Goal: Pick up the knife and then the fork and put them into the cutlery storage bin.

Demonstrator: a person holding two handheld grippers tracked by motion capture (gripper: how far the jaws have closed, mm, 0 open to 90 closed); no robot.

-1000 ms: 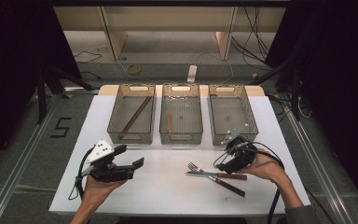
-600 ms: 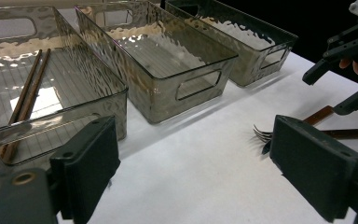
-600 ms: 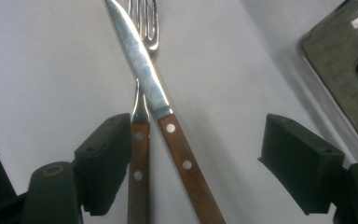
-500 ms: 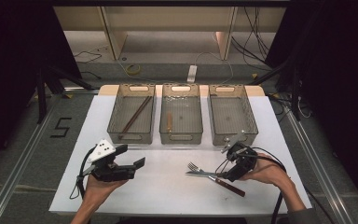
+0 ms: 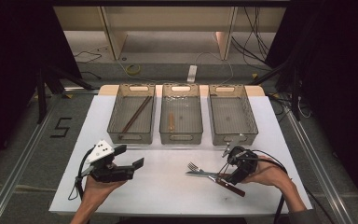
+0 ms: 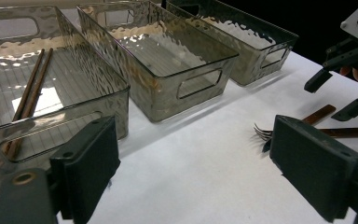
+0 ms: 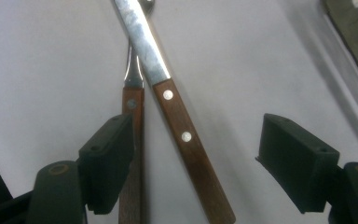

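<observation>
Two wood-handled pieces, a knife point(image 7: 182, 135) and a fork point(image 7: 133, 140), lie crossed on the white table point(image 5: 168, 186) directly under the right gripper point(image 7: 196, 163). Its jaws, just closing a little, stand wide astride the knife handle, gripping nothing; the left gripper point(image 5: 130, 161) hangs open well away.

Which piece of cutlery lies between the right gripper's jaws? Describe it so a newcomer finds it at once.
On the white table, look in front of the rightmost clear bin. Two wooden-handled pieces cross there under the right gripper. It is the knife: flat blade, two rivets, unlike the tined fork beside it.
</observation>
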